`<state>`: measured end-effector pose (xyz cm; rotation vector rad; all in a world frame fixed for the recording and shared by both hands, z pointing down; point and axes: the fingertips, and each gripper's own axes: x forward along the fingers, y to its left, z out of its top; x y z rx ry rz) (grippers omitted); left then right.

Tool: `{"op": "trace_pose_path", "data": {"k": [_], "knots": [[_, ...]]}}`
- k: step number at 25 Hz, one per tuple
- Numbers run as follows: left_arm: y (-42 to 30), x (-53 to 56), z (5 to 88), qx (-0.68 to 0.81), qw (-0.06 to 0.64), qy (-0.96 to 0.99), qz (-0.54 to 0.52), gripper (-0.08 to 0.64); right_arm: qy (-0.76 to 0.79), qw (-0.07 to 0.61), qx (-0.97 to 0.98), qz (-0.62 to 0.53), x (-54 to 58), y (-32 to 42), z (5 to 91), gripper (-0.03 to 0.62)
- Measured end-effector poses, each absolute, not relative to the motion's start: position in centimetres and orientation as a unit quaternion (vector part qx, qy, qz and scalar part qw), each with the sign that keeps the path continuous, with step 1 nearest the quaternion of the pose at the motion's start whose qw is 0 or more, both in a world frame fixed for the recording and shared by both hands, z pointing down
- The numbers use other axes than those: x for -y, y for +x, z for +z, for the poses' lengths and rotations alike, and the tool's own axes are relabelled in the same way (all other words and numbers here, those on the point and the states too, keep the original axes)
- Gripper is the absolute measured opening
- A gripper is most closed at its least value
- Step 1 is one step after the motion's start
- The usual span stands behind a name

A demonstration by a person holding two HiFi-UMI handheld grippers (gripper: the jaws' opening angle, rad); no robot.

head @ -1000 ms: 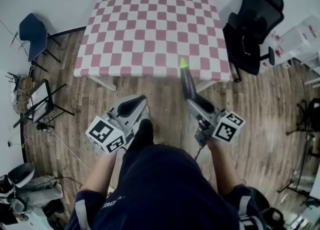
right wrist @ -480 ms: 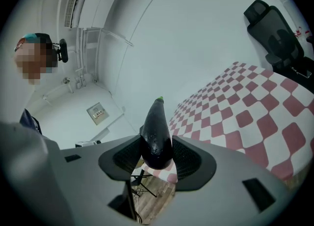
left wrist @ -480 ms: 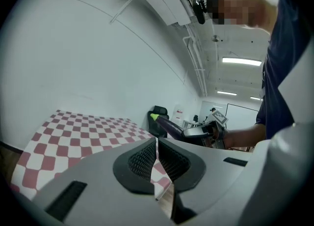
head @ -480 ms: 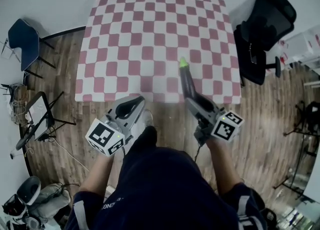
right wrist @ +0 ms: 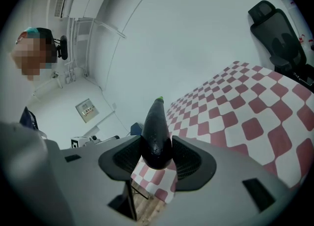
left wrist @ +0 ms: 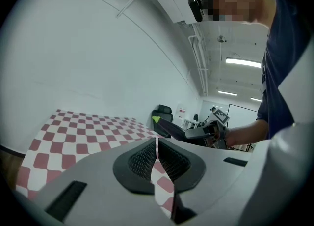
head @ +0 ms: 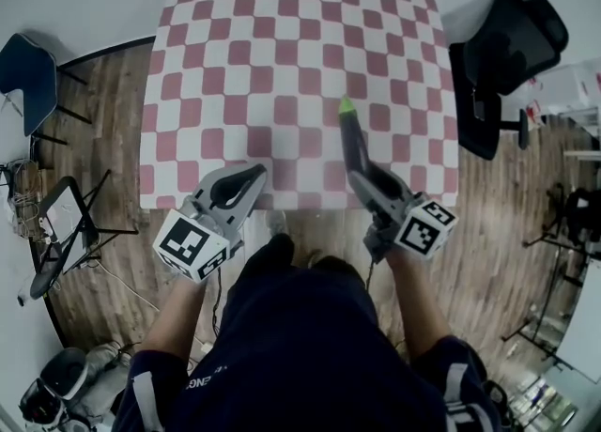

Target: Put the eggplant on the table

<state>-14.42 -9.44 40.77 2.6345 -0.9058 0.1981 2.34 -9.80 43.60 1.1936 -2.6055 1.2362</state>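
Observation:
A dark purple eggplant (head: 351,142) with a green tip sticks forward out of my right gripper (head: 362,177), which is shut on its thick end. It hangs over the near right part of the table (head: 282,45), which is covered with a red-and-white checked cloth. In the right gripper view the eggplant (right wrist: 156,131) fills the gap between the jaws of the right gripper (right wrist: 157,147), with the table (right wrist: 245,107) beyond. My left gripper (head: 254,175) is at the table's near edge, shut and empty. In the left gripper view, the left gripper (left wrist: 157,142) shows only a thin slit, and the eggplant (left wrist: 167,126) is off to the right.
A black office chair (head: 502,54) stands at the table's right side. A blue chair (head: 23,64) and a folding stand (head: 66,223) are on the wooden floor to the left. A white wall runs behind the table.
Both grippers have moved forward toward the table. The eggplant has gone from the table's near edge to above the cloth. The left gripper has reached the near edge.

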Motion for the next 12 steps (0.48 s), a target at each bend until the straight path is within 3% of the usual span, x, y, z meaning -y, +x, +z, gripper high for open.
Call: {"op": "trace_pose_path", "data": {"k": [12], "knots": [[-12.8, 16.1, 42.1, 0.318, 0.190, 0.925, 0.078, 0.035, 0.384, 0.038, 0.830, 0.401, 18.0, 3.5, 46.3, 0.207]]}}
